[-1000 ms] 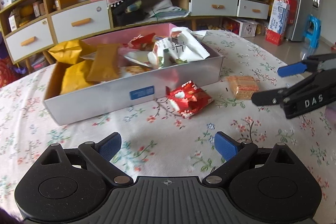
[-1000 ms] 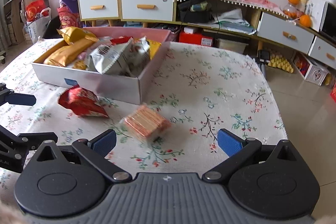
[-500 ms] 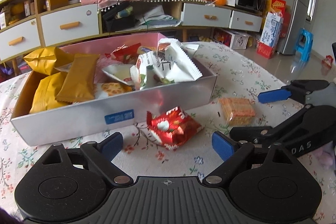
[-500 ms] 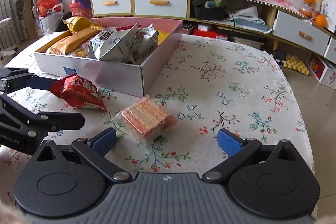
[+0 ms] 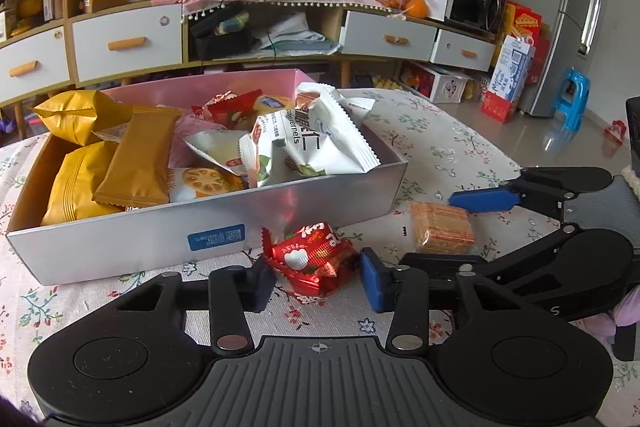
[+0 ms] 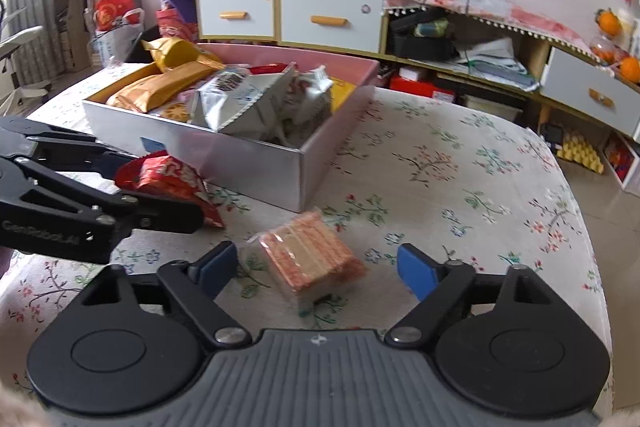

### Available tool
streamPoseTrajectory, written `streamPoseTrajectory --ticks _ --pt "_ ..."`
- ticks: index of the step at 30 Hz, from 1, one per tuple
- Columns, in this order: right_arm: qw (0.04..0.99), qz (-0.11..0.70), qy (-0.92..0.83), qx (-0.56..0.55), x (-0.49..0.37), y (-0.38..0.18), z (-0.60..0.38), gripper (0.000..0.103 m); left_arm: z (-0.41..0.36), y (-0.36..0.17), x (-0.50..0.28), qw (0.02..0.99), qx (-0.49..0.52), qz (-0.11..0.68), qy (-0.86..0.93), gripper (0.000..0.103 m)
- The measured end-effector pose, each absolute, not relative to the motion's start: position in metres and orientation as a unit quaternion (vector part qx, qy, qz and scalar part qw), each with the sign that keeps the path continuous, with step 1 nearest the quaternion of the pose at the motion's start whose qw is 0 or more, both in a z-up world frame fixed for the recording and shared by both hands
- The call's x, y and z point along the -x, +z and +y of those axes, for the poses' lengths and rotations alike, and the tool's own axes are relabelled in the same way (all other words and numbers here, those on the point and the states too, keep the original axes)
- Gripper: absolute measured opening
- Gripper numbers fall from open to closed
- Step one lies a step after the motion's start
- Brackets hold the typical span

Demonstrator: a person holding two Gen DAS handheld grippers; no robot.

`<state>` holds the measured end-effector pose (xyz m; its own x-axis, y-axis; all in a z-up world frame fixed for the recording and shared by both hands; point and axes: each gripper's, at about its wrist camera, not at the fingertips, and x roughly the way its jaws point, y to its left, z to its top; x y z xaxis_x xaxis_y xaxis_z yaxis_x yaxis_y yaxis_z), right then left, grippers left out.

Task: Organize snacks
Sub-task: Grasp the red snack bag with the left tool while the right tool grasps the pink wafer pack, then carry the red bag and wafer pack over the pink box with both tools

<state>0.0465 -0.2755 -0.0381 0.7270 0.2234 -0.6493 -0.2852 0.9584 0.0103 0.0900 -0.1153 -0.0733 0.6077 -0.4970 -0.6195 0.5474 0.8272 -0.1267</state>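
A red snack packet (image 5: 312,257) lies on the floral tablecloth just in front of the silver box (image 5: 120,251). My left gripper (image 5: 318,279) straddles it, jaws closing, with the pads at the packet's two ends; the packet still rests on the cloth. To its right lies a clear-wrapped orange wafer pack (image 6: 312,263). My right gripper (image 6: 316,269) has it between its blue pads, jaws closing, with a gap showing on each side. The right wrist view also shows the left gripper (image 6: 160,187) around the red packet (image 6: 168,179).
The box (image 6: 240,163) holds gold, white and red snack packets and stands close behind both grippers. The two grippers sit side by side, almost touching. The table's edge (image 6: 588,259) drops to the floor on the right. A cabinet with drawers (image 5: 128,43) runs along the wall.
Both pairs of jaws have narrowed. The left gripper came forward until the red packet lay between its fingers. The right gripper closed in around the wafer pack.
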Motion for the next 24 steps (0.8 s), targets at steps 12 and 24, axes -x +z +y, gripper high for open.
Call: streamPoseTrajectory --ticks 12,24 --pt "0.927 0.337 0.149 0.065 -0.044 -0.032 -0.266 0.032 -0.104 -0.072 -0.085 0.896 -0.034 0.335 -0.289 0.025" --pt "0.925 0.337 0.158 0.071 -0.039 -0.027 -0.263 0.032 -0.087 -0.066 -0.074 0.895 -0.040 0.331 -0.297 0.025"
